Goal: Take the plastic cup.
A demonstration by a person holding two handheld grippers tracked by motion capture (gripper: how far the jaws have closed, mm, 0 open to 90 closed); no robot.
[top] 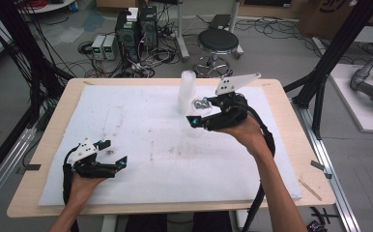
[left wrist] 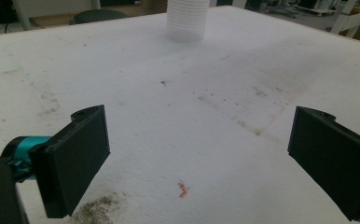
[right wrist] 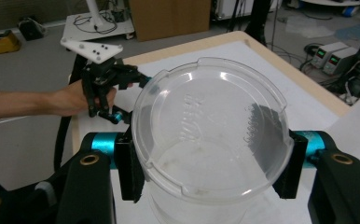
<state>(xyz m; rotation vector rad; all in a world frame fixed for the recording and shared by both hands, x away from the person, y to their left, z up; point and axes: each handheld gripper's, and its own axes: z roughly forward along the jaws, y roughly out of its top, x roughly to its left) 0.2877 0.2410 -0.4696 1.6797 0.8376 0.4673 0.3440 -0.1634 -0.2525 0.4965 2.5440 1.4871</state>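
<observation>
While the right gripper [top: 197, 112] clamps its 2 jaws on a clear plastic cup [right wrist: 213, 140], that cup hangs in the air just beside the stack of white cups [top: 186, 92], on the stack's near right side, above the white foam mat [top: 141, 135]. Seen along the right gripper's jaws, the cup's base faces the camera and a black pad presses on each side of its wall. Well away from the stack, toward the mat's near left corner, the left gripper [top: 113, 153] rests low with its jaws spread wide, nothing between them.
</observation>
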